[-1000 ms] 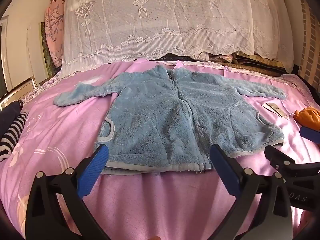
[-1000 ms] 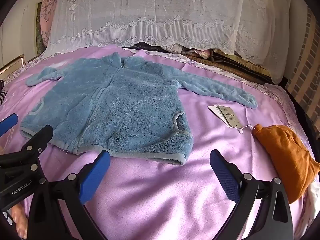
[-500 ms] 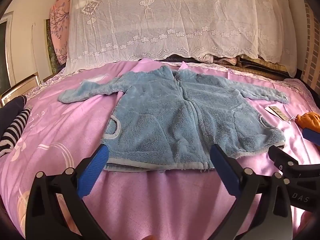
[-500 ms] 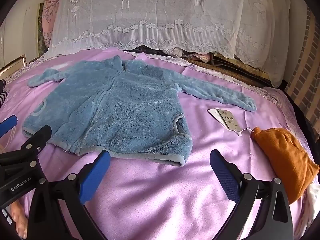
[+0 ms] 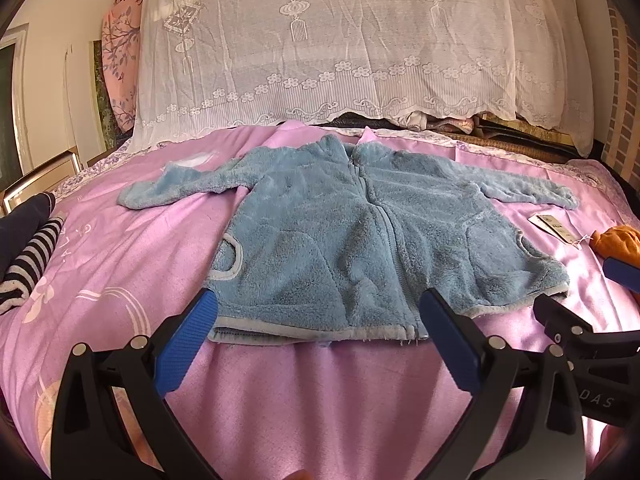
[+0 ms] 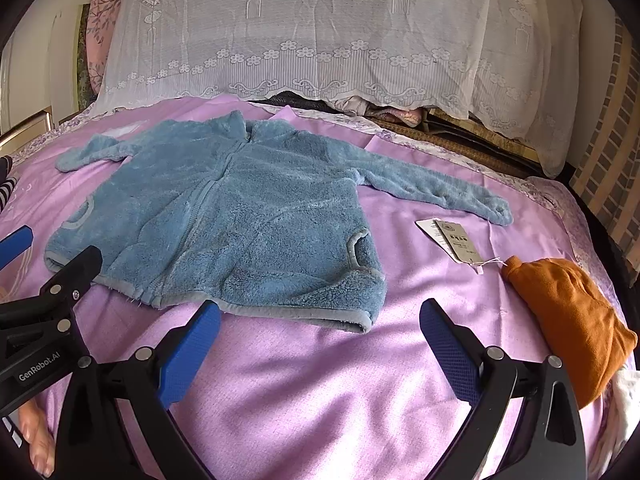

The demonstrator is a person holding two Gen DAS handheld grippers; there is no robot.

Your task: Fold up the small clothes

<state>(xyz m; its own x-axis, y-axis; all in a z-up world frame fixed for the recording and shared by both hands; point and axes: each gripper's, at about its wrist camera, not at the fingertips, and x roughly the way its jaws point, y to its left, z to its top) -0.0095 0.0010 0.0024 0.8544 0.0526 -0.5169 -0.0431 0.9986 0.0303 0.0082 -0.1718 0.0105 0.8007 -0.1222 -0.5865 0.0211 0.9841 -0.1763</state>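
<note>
Left wrist view: the blue fleece jacket (image 5: 360, 240) lies flat, zipped, sleeves spread, on the pink bedspread (image 5: 120, 264), its hem just ahead of the left tongs (image 5: 316, 316), which gape wide and empty. The right tongs (image 6: 320, 320), equally wide and empty, hover before the jacket's hem corner, with a paper tag (image 6: 452, 240) and an orange garment (image 6: 568, 316) to their right.

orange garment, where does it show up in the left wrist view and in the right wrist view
Left wrist view: the orange garment sits at the far right edge, only partly in frame, just above the right gripper's blue pad.
Right wrist view: it lies in full at lower right on the pink bedspread, right of the blue fleece jacket.
Shared landmark: the paper hang tag, just left of the garment in both views.
</note>
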